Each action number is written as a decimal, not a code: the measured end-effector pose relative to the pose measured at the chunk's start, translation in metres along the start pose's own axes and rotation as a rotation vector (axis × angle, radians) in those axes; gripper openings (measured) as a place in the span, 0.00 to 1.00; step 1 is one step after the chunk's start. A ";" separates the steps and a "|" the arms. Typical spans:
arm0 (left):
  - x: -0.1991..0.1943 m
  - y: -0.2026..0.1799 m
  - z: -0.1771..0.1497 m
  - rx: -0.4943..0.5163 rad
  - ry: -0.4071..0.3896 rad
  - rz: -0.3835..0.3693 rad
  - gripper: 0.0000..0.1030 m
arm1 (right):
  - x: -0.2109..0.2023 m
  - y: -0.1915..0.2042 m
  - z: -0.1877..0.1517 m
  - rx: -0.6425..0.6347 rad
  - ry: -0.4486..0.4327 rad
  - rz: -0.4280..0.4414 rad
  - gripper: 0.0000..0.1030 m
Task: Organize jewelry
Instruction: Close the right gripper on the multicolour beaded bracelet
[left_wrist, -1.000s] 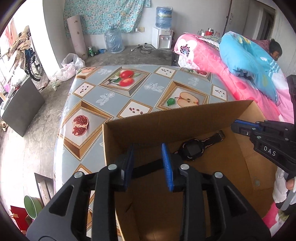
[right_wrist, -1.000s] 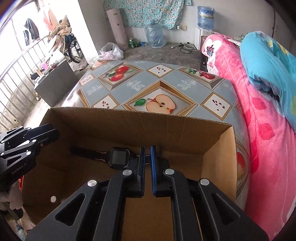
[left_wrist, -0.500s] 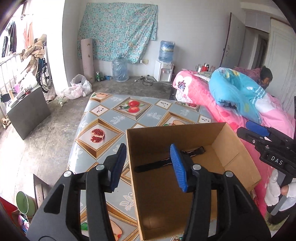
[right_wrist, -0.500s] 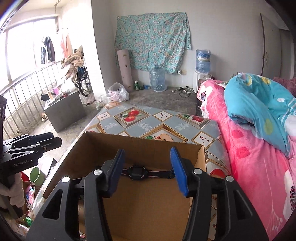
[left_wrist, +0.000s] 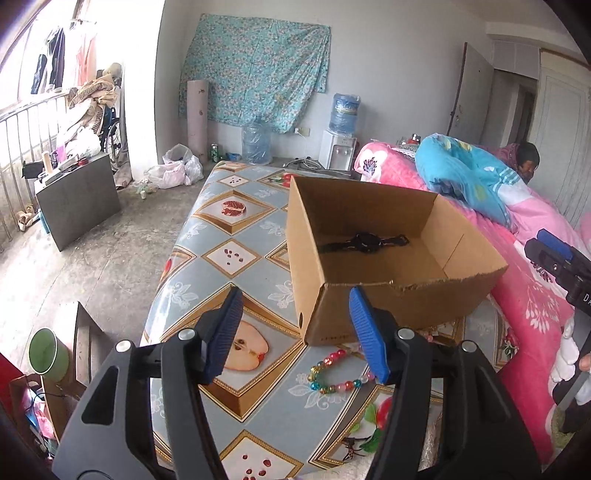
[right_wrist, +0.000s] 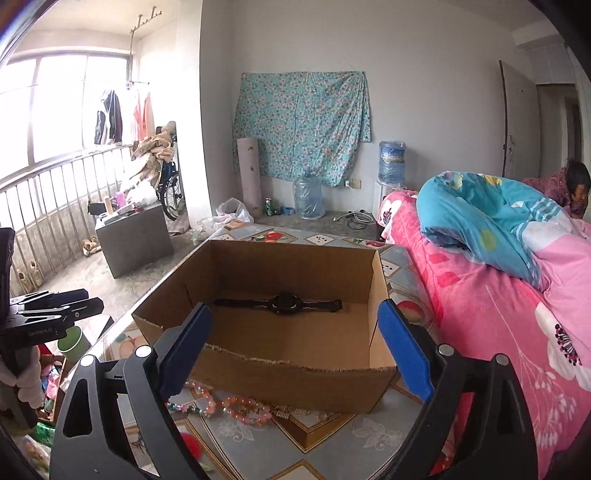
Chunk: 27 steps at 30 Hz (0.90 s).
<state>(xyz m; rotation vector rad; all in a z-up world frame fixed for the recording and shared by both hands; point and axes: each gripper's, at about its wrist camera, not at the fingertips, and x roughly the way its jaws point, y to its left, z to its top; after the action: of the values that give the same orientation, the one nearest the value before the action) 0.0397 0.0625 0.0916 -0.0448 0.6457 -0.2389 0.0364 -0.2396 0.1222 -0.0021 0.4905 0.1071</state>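
A black wristwatch lies flat on the floor of an open cardboard box on the fruit-patterned table; it also shows in the right wrist view inside the box. A colourful bead bracelet lies on the table in front of the box. Pink bead bracelets lie by the box's near wall. My left gripper is open and empty, above the table near the box's front corner. My right gripper is open and empty, in front of the box.
A pink bed with a blue quilt runs along the table's right side; a person sits at its far end. A grey cabinet stands on the floor at left. A green cup sits below the table's left edge.
Both grippers have opened, let go of the watch inside the box, and pulled back and up out of the box. The bracelets in front of the box have come into view.
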 end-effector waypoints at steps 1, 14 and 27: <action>0.000 -0.002 -0.010 0.008 0.007 0.001 0.55 | -0.002 -0.001 -0.011 0.005 0.014 0.002 0.86; 0.060 -0.027 -0.076 0.054 0.175 0.024 0.47 | 0.046 0.019 -0.095 0.149 0.304 0.188 0.51; 0.085 -0.030 -0.086 0.160 0.247 0.082 0.37 | 0.081 0.051 -0.082 0.151 0.359 0.276 0.32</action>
<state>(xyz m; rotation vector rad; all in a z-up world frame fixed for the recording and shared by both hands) 0.0474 0.0162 -0.0235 0.1673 0.8702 -0.2180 0.0631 -0.1827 0.0129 0.1981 0.8554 0.3436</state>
